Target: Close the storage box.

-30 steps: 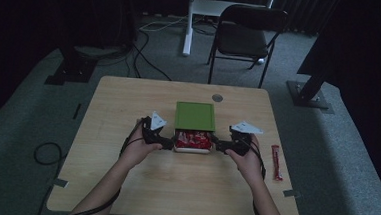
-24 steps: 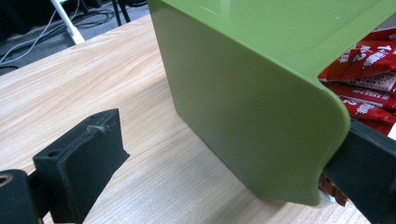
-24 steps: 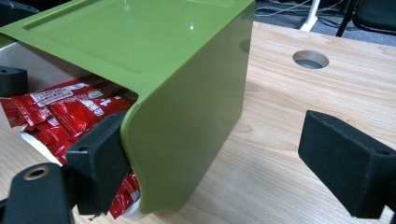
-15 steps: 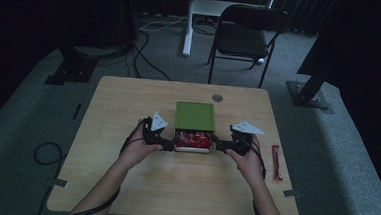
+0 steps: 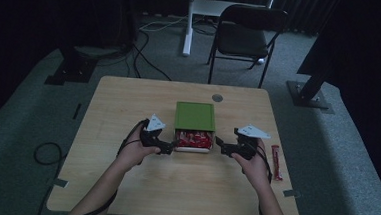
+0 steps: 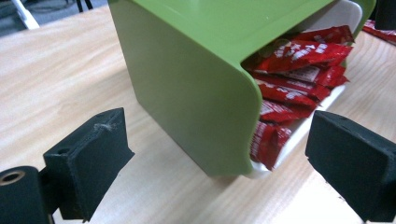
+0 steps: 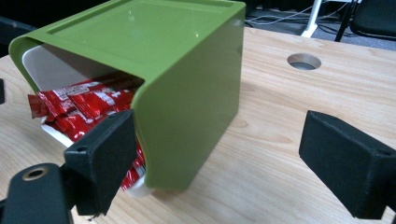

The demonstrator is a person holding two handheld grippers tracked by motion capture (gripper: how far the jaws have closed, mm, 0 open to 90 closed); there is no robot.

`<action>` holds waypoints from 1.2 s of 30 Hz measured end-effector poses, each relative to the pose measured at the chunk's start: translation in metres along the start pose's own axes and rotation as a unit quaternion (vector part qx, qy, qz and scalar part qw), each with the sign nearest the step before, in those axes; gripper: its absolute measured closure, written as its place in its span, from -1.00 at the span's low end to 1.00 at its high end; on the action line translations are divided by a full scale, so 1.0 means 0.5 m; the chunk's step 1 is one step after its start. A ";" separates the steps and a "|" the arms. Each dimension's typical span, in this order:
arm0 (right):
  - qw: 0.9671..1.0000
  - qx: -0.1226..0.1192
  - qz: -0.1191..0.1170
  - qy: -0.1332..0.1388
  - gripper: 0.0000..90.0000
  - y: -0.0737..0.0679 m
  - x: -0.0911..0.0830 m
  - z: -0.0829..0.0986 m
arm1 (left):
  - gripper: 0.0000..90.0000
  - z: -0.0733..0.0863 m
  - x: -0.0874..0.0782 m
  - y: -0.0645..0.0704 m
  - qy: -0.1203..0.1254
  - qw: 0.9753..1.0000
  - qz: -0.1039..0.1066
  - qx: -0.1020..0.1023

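A green box stands at the middle of the table with a white drawer pulled out toward me, full of red packets. My left gripper is open at the drawer's left front corner, apart from it. In the left gripper view the green box and the red packets sit between and beyond the open jaws of that gripper. My right gripper is open at the right front corner. In the right gripper view that gripper faces the box, packets at its left.
One loose red packet lies near the table's right edge, beside my right hand. A round cable hole is behind the box. A dark folding chair and a white stand are beyond the wooden table.
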State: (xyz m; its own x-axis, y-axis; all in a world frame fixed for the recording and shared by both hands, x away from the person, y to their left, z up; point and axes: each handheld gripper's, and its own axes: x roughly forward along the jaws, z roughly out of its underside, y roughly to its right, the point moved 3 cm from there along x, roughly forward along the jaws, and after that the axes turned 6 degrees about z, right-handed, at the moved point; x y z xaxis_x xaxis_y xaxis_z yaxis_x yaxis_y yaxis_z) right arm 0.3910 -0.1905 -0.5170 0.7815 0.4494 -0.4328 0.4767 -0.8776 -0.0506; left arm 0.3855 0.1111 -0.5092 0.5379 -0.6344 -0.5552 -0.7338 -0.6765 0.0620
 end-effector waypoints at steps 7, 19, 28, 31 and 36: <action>1.000 0.003 0.012 -0.007 -0.75 0.023 -0.018 0.024 | -0.85 0.022 -0.023 -0.014 0.005 1.000 -0.023 -0.008; 0.999 0.011 0.035 -0.026 -0.75 0.052 -0.039 0.066 | -0.85 0.068 -0.063 -0.052 0.004 0.998 -0.060 -0.021; 0.998 0.006 0.052 -0.044 -0.75 0.068 -0.051 0.099 | -0.85 0.112 -0.096 -0.079 -0.004 0.995 -0.091 -0.041; 0.997 0.007 0.055 -0.051 -0.75 0.072 -0.053 0.109 | -0.85 0.126 -0.106 -0.088 -0.008 0.994 -0.101 -0.050; 0.996 0.009 0.063 -0.061 -0.75 0.082 -0.056 0.126 | -0.85 0.145 -0.127 -0.102 -0.007 0.990 -0.122 -0.066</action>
State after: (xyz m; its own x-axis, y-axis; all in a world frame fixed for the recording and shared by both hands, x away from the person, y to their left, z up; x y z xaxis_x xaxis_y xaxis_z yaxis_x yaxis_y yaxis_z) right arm 0.3632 -0.2495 -0.5634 0.7787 0.3136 -0.5433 0.3703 -0.9289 -0.0053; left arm 0.3588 0.2130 -0.5373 0.6860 -0.4423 -0.5778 -0.5222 -0.8522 0.0324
